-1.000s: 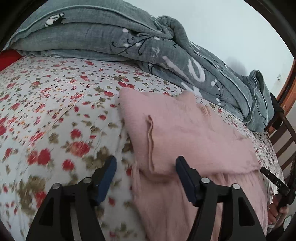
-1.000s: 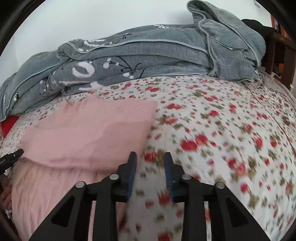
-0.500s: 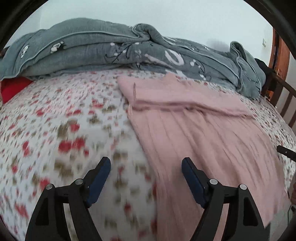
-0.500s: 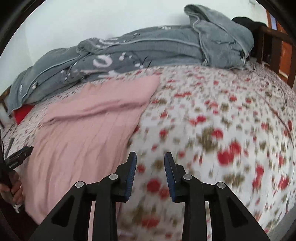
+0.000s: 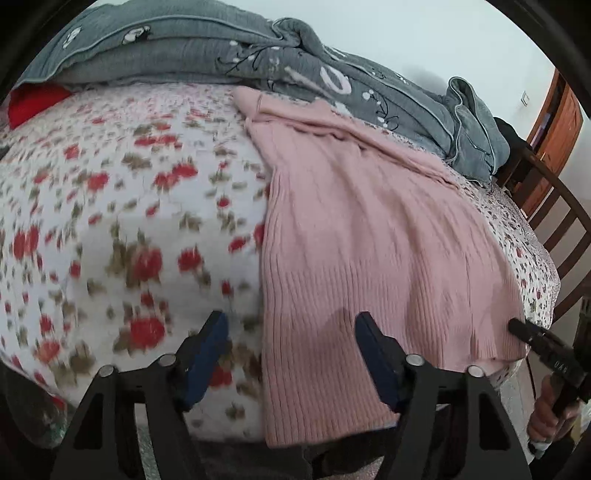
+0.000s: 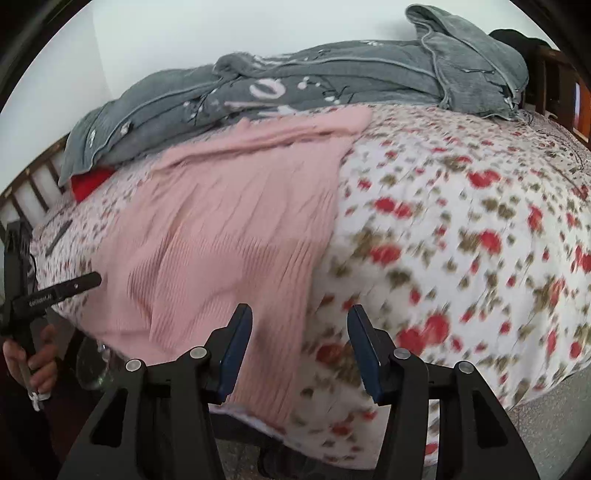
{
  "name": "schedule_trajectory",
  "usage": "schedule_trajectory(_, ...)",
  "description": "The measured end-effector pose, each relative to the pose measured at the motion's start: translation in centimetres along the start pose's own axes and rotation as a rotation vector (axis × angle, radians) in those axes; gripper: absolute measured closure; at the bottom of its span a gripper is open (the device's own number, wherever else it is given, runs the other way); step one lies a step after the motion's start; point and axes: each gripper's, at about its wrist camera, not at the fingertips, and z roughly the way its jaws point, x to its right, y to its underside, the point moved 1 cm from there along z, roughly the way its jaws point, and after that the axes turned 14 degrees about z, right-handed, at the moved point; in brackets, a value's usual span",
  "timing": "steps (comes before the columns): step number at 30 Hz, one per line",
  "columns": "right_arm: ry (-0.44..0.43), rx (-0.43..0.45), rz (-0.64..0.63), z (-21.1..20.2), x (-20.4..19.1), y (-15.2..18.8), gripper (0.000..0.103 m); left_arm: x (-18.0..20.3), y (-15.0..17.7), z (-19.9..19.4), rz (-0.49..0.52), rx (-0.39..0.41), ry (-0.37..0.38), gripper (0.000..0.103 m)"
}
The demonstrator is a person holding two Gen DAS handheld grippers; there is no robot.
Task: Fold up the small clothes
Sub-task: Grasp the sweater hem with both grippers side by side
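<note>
- Left wrist view: the pink sweater (image 5: 369, 236) lies flat on the bed (image 5: 122, 229), its top part already folded over near the grey blanket (image 5: 332, 81), its ribbed hem hanging at the near edge.
- The left gripper (image 5: 291, 354) is open with nothing held. Its jaws have just narrowed a little and straddle the sweater's left hem corner.
- The right gripper (image 6: 299, 347) is open and empty too. Its jaws have just widened over the right hem corner (image 6: 273, 373).
- To do this well, I judge each gripper should pinch its corner through both layers, then lift evenly so the hem stays straight.
- The flowered sheet (image 6: 461, 236) is soft.
- A wooden bed rail (image 5: 569, 236) and a pale wall (image 6: 221, 33) stand behind.
</note>
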Motion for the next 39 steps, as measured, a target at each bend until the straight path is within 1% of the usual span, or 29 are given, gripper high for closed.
schedule_trajectory(3, 0.014, -0.019, -0.012, 1.0, -0.7, 1.1, 0.052, 0.7, 0.2, 0.0, 0.026, -0.008, -0.010, 0.047)
schedule_trajectory(4, 0.027, -0.005, -0.020, 1.1, -0.9, 1.3, 0.058, 0.8, 0.2, 0.1, 0.026, -0.015, -0.005, 0.056)
schedule_trajectory(5, 0.040, 0.019, -0.036, 1.0, -1.2, 1.6, 0.075, 1.1, 0.1, 0.1, 0.022, -0.013, -0.008, 0.068)
schedule_trajectory(6, 0.033, 0.019, -0.044, 1.0, -1.5, 1.8, 0.084, 1.2, 0.1, 0.3, 0.017, -0.018, -0.008, 0.076)
schedule_trajectory(7, 0.017, 0.011, -0.044, 1.1, -1.8, 1.9, 0.096, 1.3, 0.1, 0.3, 0.019, -0.020, -0.012, 0.094)
schedule_trajectory(8, 0.010, 0.012, -0.044, 1.2, -1.8, 1.9, 0.097, 1.4, 0.1, 0.2, 0.031, -0.016, -0.024, 0.094)
schedule_trajectory(10, 0.023, 0.071, -0.069, 0.2, -2.1, 2.0, 0.098, 0.8, 0.0, -0.8, 0.025, 0.026, -0.028, 0.095)
schedule_trajectory(11, 0.014, 0.095, -0.066, -0.6, -1.9, 1.8, 0.098, 0.3, 0.2, -1.4, 0.013, 0.050, -0.029, 0.097)
schedule_trajectory(13, -0.019, 0.127, -0.019, -2.0, -0.8, 1.2, 0.099, -1.2, 0.5, -2.3, -0.026, 0.068, -0.033, 0.096)
schedule_trajectory(14, -0.038, 0.132, 0.012, -2.5, 0.2, 0.8, 0.099, -2.0, 0.7, -2.3, -0.049, 0.065, -0.012, 0.096)
schedule_trajectory(16, -0.050, 0.119, 0.041, -2.7, 1.7, 0.5, 0.099, -2.9, 1.1, -2.2, -0.073, 0.061, 0.008, 0.096)
schedule_trajectory(18, -0.030, 0.097, 0.037, -1.9, 2.6, 0.5, 0.099, -3.1, 1.0, -2.3, -0.063, 0.059, 0.004, 0.096)
schedule_trajectory(20, -0.033, 0.085, 0.037, -1.5, 2.3, 0.6, 0.099, -3.3, 0.8, -2.3, -0.076, 0.064, 0.018, 0.096)
schedule_trajectory(22, -0.031, 0.095, 0.025, -1.6, 2.1, 0.7, 0.099, -3.5, 0.9, -1.8, -0.087, 0.041, 0.031, 0.096)
schedule_trajectory(23, -0.025, 0.090, 0.020, -1.3, 1.9, 0.9, 0.099, -3.4, 1.1, -1.3, -0.083, 0.017, 0.031, 0.095)
schedule_trajectory(26, 0.003, 0.042, 0.012, 0.0, 1.9, 1.3, 0.098, -2.5, 1.2, -0.6, -0.057, -0.005, 0.002, 0.092)
schedule_trajectory(28, 0.003, 0.045, 0.018, 0.0, 1.8, 1.4, 0.096, -2.2, 1.4, -0.9, -0.039, 0.008, 0.009, 0.092)
schedule_trajectory(29, 0.003, 0.040, 0.018, -0.1, 1.7, 1.4, 0.095, -2.0, 1.5, -0.9, -0.032, 0.003, 0.019, 0.087)
schedule_trajectory(30, 0.003, 0.038, 0.014, -0.1, 1.7, 1.5, 0.095, -1.9, 1.6, -0.9, -0.028, 0.001, 0.026, 0.084)
schedule_trajectory(31, 0.007, 0.040, 0.005, -0.2, 1.6, 1.5, 0.094, -1.8, 1.6, -1.0, -0.024, 0.006, 0.038, 0.078)
schedule_trajectory(32, 0.014, 0.043, 0.000, -0.3, 1.6, 1.5, 0.087, -1.7, 1.7, -1.1, -0.023, 0.006, 0.043, 0.074)
schedule_trajectory(33, 0.029, 0.048, -0.002, -0.3, 1.6, 1.5, 0.082, -1.5, 1.7, -1.1, -0.019, 0.005, 0.046, 0.073)
schedule_trajectory(34, 0.042, 0.058, -0.001, -0.4, 1.6, 1.4, 0.076, -1.4, 1.7, -1.1, -0.013, 0.003, 0.041, 0.073)
schedule_trajectory(35, 0.047, 0.066, 0.001, -0.5, 1.7, 1.5, 0.073, -1.2, 1.7, -1.2, -0.004, 0.003, 0.032, 0.073)
schedule_trajectory(37, 0.042, 0.079, 0.020, -0.7, 1.8, 1.5, 0.073, -0.8, 1.7, -1.2, 0.006, 0.002, 0.019, 0.073)
schedule_trajectory(39, 0.026, 0.069, 0.042, -0.6, 2.0, 1.4, 0.073, -0.6, 1.7, -1.1, 0.010, 0.001, 0.010, 0.073)
